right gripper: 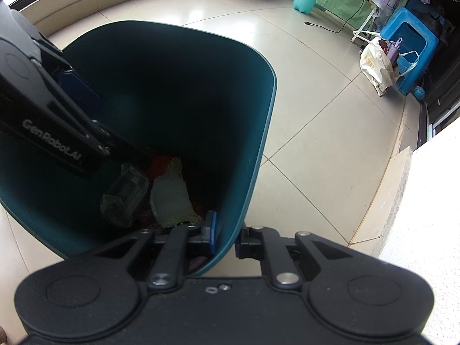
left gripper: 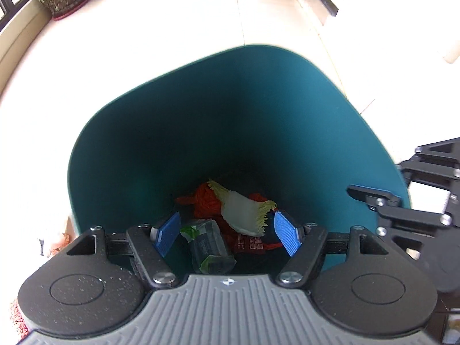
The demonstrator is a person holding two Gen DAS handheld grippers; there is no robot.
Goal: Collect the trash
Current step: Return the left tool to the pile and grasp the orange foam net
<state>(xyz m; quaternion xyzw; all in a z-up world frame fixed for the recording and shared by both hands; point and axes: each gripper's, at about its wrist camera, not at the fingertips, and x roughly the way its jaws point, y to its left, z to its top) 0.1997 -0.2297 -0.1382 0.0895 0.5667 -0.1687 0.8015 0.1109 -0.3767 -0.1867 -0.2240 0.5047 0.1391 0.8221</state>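
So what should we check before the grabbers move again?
1. Right gripper pinching the bin wall, one finger inside, one outside: ok.
2. Left gripper open and holding nothing, over the bin's mouth: ok.
3. Cabbage leaf, orange scraps and clear wrapper lying at the bottom of the bin: ok.
4. Bin standing upright on the floor: cannot tell.
5. Red bits on the floor beside the bin not yet picked up: not ok.

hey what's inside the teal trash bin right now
In the bin: a pale cabbage leaf on orange netting, a crumpled clear wrapper and red packaging. Anything beneath them is covered.
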